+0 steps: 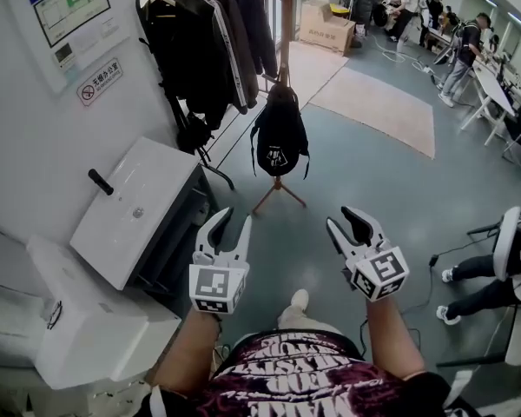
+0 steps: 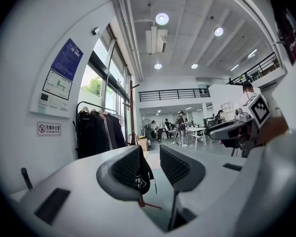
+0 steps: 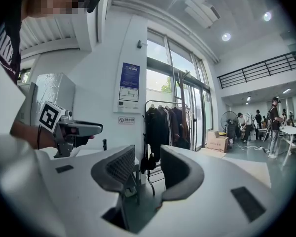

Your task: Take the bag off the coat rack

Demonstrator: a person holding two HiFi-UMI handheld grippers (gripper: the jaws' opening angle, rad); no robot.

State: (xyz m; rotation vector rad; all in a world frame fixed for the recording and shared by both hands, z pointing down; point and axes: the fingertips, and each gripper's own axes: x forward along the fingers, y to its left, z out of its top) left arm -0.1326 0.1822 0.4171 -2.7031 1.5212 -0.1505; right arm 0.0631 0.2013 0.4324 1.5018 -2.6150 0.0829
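**Head view, with the two gripper views.** We see the bag (image 1: 279, 137), black with a pale mark on its front, hanging by its top from the wooden pole of the coat rack (image 1: 286, 24). It hangs clear of the floor (image 1: 347, 181), above the rack's splayed feet. The rack stands on the floor between a rail of dark coats (image 1: 210, 46) on its left and a pale rug (image 1: 386, 102) on its right, near the rug's left edge.

The left gripper (image 1: 234, 217) and the right gripper (image 1: 340, 217) are held side by side on the near side of the bag. Both are well apart from it and point forward.

In the left gripper view, the jaws stand apart with nothing between their pads. The bag shows well beyond them, partly behind the left jaw, and the right gripper shows at that view's right.

In the right gripper view, the jaws likewise stand apart and hold nothing. Beyond them we make out the coats on their rail, with the left gripper at that view's left.

A white machine (image 1: 135, 207) stands against the wall at the floor's left edge, just beside the left gripper. A cardboard box (image 1: 327, 24) and several people (image 1: 456, 55) occupy the far end of the floor.
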